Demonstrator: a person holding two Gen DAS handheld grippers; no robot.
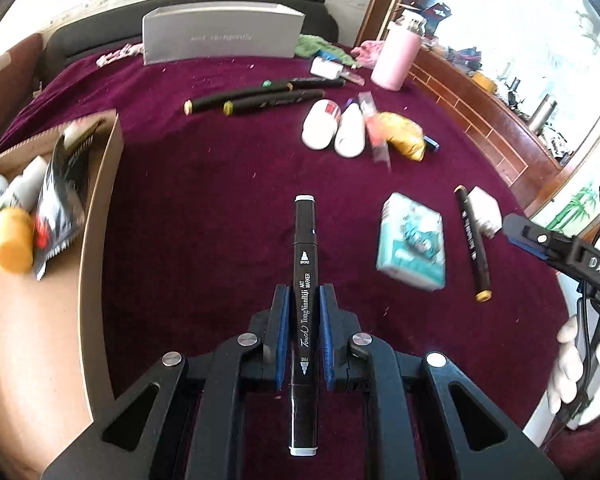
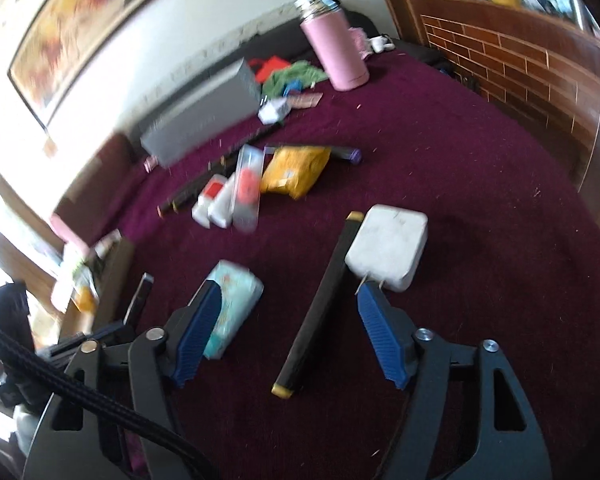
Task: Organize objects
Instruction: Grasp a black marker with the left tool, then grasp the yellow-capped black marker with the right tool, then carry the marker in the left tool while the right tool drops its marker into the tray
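Note:
My left gripper (image 1: 303, 292) is shut on a black art marker (image 1: 304, 256) with grey caps, held lengthwise above the maroon cloth (image 1: 204, 200). A cardboard box (image 1: 100, 208) with small bottles and a black packet stands to its left. My right gripper (image 2: 290, 296) is open, low over a black marker with yellow caps (image 2: 324, 296) that lies between its fingers (image 2: 380, 332). A white pad (image 2: 388, 246) lies beside that marker, a teal tissue pack (image 2: 232, 300) by the left finger. The right gripper also shows in the left wrist view (image 1: 540, 240).
More black markers (image 1: 256, 98), white bottles (image 1: 332, 126), a yellow packet (image 1: 404, 134) and a clear tube (image 2: 248, 188) lie further back. A pink flask (image 2: 336, 56) and a grey box (image 1: 220, 38) stand at the far edge. A wooden cabinet (image 2: 520, 64) is on the right.

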